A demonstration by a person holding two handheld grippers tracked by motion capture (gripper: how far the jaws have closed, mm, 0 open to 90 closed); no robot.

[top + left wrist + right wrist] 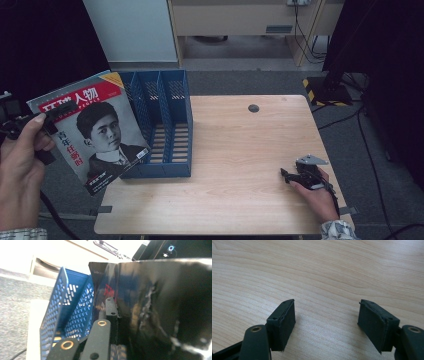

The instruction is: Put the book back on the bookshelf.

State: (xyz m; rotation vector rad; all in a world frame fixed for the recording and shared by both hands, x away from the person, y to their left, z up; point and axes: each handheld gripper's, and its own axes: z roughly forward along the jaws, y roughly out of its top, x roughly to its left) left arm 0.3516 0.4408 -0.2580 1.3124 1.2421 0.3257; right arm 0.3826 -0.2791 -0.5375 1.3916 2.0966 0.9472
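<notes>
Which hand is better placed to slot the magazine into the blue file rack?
Left: the left gripper already clamps the magazine beside the file rack; the right gripper rests open on the table.

Glossy paper magazine (95, 132); perforated blue plastic file rack (167, 125) at its 3 o'clock; smooth, matt wood-grain worktop (240, 165).

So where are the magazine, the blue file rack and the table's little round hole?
Magazine with red title band (95, 132): high view, cover middle.
Blue perforated plastic file rack (172, 170): high view, front wall.
Dark round hole in wooden table (253, 108): high view, centre.
</notes>
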